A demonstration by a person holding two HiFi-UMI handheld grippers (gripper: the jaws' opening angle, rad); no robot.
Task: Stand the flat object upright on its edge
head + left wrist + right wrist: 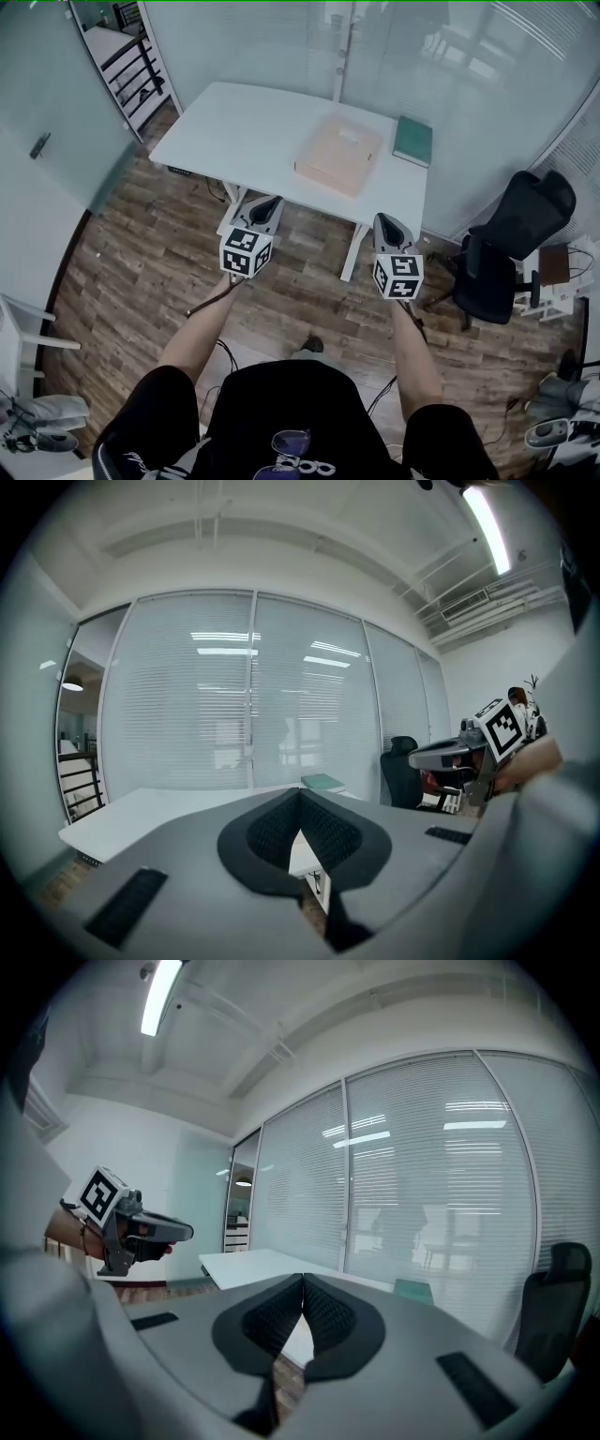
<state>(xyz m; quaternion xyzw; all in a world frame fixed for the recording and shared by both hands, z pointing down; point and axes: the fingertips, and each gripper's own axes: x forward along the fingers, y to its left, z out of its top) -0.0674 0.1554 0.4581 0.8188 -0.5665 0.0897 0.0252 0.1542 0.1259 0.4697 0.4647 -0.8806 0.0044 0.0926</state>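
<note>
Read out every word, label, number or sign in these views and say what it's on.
None can be read.
Cubes on the left gripper and right gripper: black-and-white square patterns, no letters.
White print on the black shirt: too blurred.
The flat green book, tan cardboard box: nothing legible.

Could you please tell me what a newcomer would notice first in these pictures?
The white table at top centre draws the eye, with a flat tan box lying on it and a green book near its far right corner. In front, over the wooden floor, the left claw and right claw are held short of the table, both shut and empty.
</note>
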